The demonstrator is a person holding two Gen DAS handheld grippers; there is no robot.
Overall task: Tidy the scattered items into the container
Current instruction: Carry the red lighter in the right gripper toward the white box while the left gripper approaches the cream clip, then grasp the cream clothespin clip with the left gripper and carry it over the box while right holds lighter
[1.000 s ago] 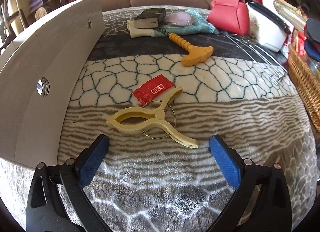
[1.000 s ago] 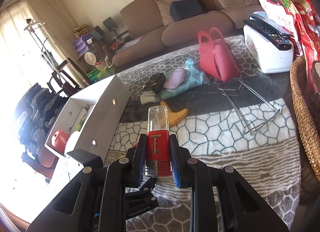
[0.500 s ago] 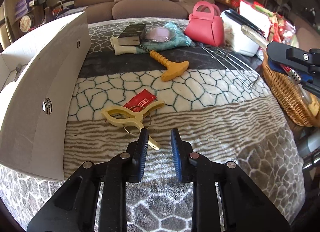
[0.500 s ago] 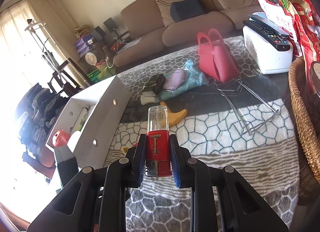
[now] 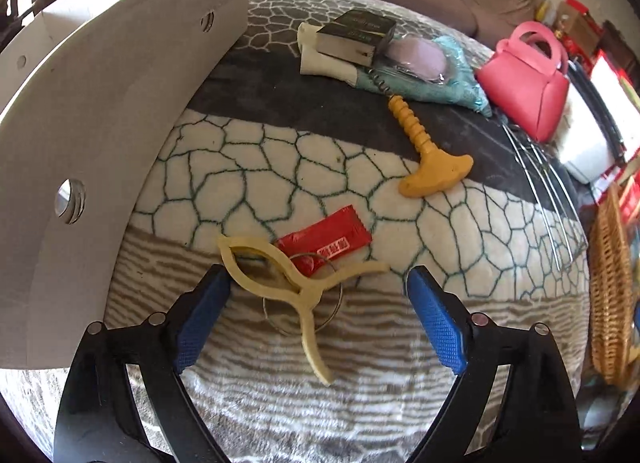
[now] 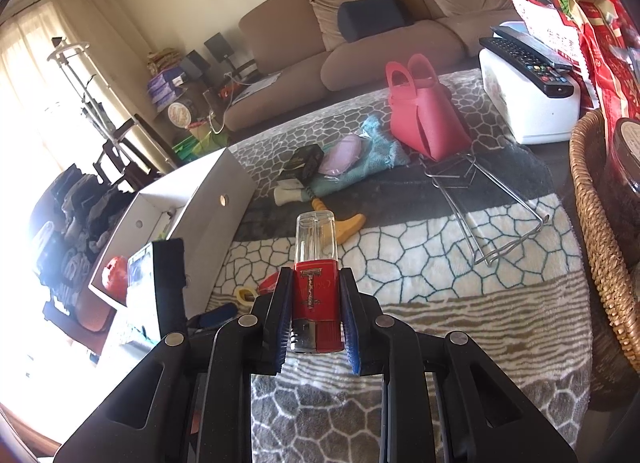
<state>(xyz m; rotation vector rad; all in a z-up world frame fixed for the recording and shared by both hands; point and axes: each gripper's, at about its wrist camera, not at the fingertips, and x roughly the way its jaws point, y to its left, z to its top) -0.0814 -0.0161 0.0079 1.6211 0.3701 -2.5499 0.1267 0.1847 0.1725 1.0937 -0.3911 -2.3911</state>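
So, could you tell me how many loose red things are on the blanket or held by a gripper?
2: the red packet lies on the blanket under the yellow clip, and the red lighter is clamped in the right gripper. Others may be hidden.

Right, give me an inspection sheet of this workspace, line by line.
Surface: patterned blanket, items scattered on it.
Job's things: cream clip with ring, lying between the left fingers; red packet beside it; yellow corkscrew; white box at the blanket's left edge.
Clutter: book, pink bag, wire rack, basket.
Grippers: left gripper jaws opening, gripping nothing; right gripper shut on red lighter.
Cables: nothing seen on the blanket.
Surroundings: sofa, remote.
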